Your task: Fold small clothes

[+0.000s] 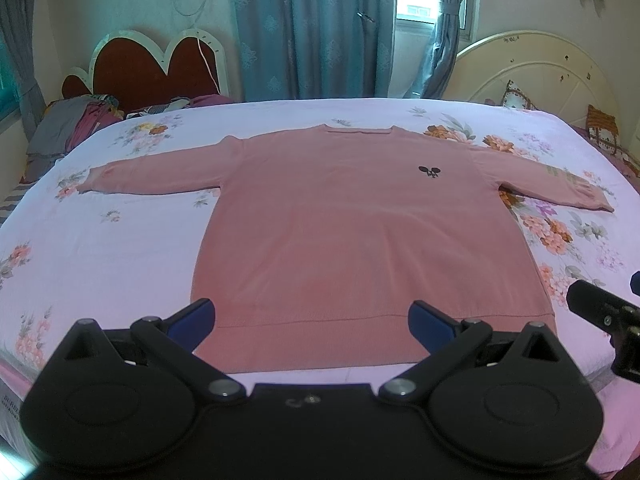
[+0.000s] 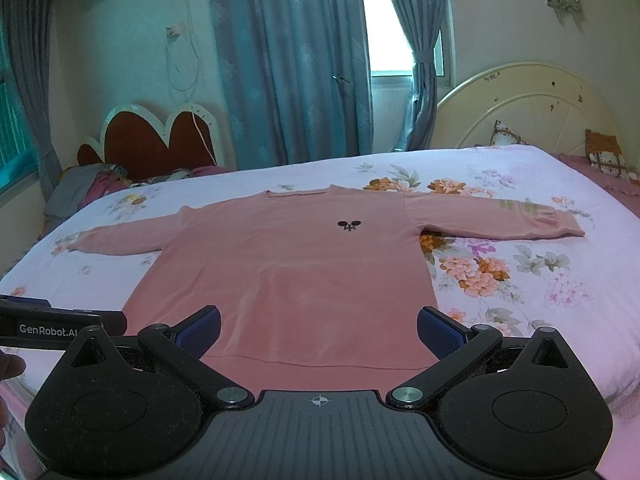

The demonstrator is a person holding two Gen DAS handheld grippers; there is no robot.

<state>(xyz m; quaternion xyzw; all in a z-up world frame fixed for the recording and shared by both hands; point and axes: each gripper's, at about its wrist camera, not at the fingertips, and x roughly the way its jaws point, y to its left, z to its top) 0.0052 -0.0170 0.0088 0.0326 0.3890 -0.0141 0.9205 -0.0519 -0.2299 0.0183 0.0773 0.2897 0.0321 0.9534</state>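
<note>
Pink long-sleeved knit sweater [image 1: 360, 232] lies flat, front up, sleeves spread on the floral-sheeted bed [image 1: 100, 248]; left gripper [image 1: 312, 320] and right gripper [image 2: 319, 330] hover at the hem, fingers apart, empty; best pinch each sleeve cuff, fold inward without dragging the body.

Your left gripper [image 1: 312, 316] hangs level, its jaws spread wide, blue pads [image 1: 198, 314] facing inward, nothing between them. Your right gripper [image 2: 319, 326] matches it: jaws wide apart, pads [image 2: 440, 330] bare. The two sit side by side, near each other. A fingertip [image 2: 10, 366] shows beside the left gripper's body.
</note>
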